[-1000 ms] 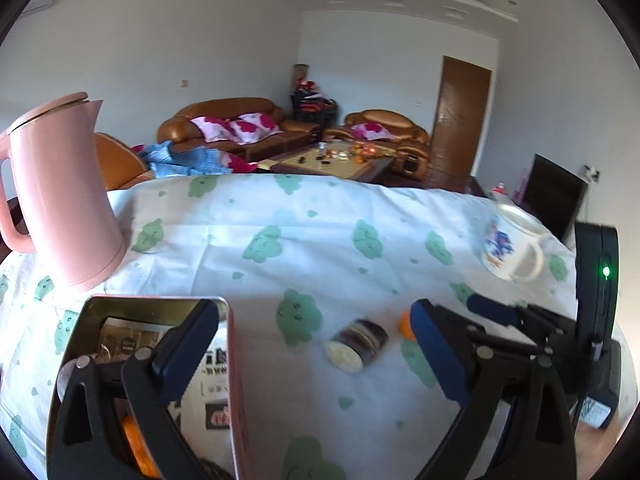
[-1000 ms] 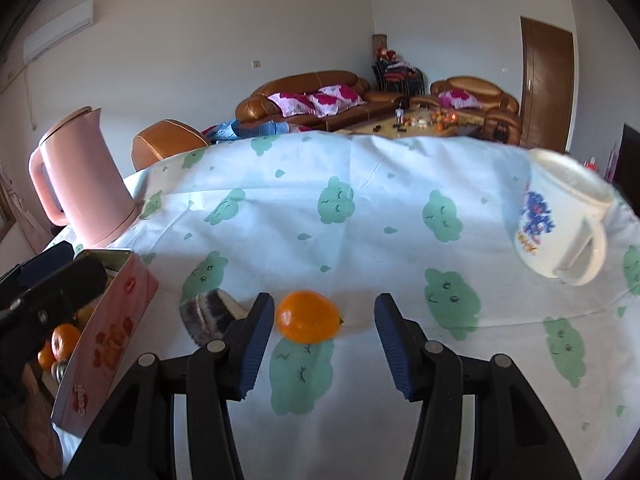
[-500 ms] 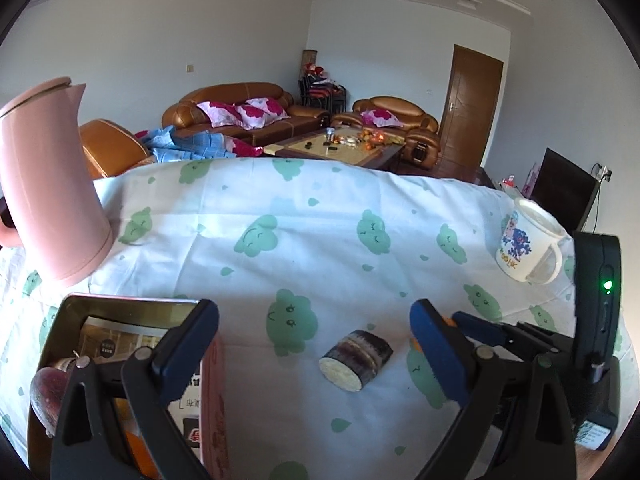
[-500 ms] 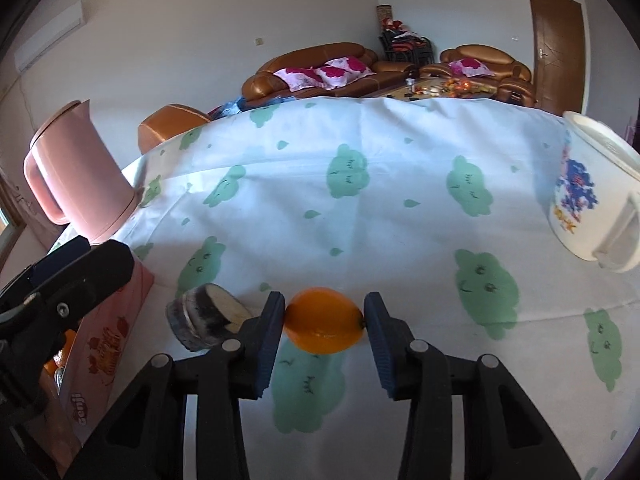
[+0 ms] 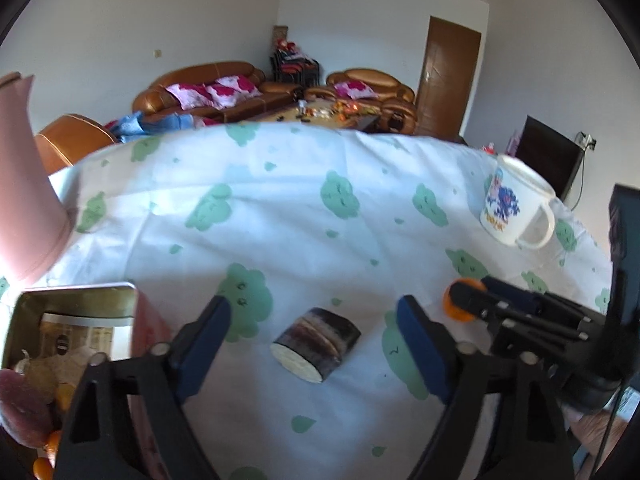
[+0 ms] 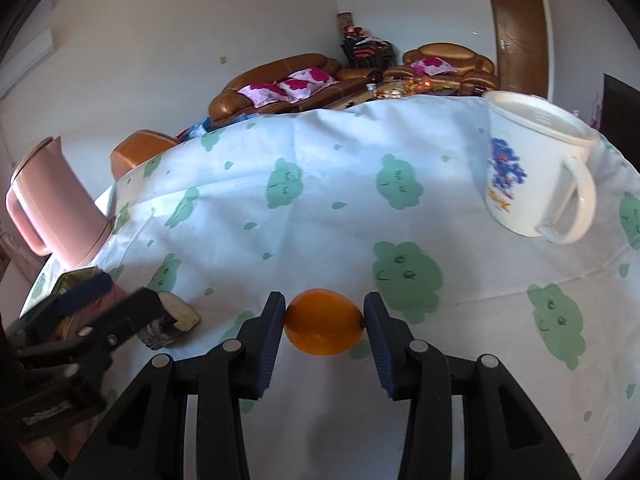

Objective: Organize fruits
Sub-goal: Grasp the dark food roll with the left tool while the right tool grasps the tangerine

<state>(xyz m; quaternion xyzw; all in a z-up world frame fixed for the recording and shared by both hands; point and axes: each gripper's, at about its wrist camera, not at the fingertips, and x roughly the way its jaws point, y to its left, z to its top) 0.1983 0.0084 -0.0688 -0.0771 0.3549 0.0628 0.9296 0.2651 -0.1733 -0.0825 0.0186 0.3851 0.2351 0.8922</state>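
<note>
Right gripper (image 6: 324,326) is clamped on an orange fruit (image 6: 324,327), both blue pads touching its sides, low at about 6 o'clock in its view, over the cloud-print tablecloth (image 6: 320,220). Left gripper (image 5: 314,334) is spread wide around a cut dark-skinned chunk (image 5: 316,344) lying on the cloth, touching neither pad. At 8 o'clock in the left view, an open tin (image 5: 76,292) holds more fruit. White mug (image 6: 532,172) stands at 2 o'clock, pink kettle (image 6: 56,208) at 9 o'clock.
</note>
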